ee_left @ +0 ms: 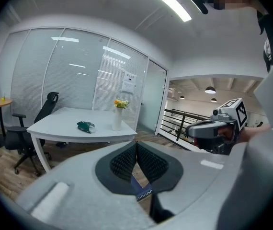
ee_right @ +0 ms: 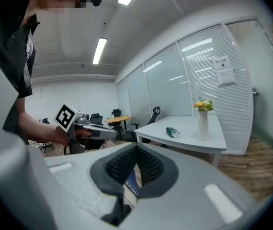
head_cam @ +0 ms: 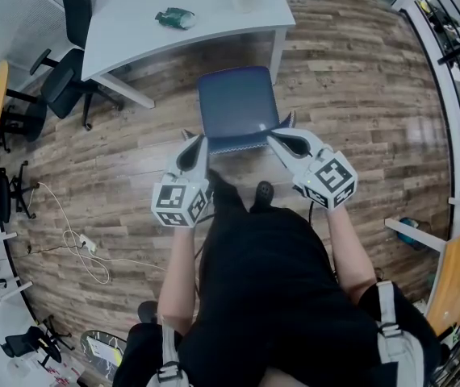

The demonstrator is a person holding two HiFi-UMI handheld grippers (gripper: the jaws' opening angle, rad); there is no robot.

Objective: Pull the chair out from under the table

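The chair (head_cam: 236, 105) has a dark blue seat and stands on the wood floor just on my side of the white table (head_cam: 125, 35). My left gripper (head_cam: 202, 142) is shut on the left end of the chair's near edge. My right gripper (head_cam: 273, 138) is shut on its right end. In the left gripper view the black ribbed pads (ee_left: 125, 161) of the left gripper (ee_left: 136, 150) meet, with blue fabric (ee_left: 140, 190) pinched below them. The right gripper view shows the right gripper (ee_right: 136, 156) pinching the same blue fabric (ee_right: 132, 184).
On the table lie a green packet (head_cam: 175, 18) and a white vase of flowers (ee_left: 117, 118). A black office chair (head_cam: 70, 71) stands at the table's left. A cable (head_cam: 75, 242) trails on the floor at left. A railing (head_cam: 456, 55) runs along the right.
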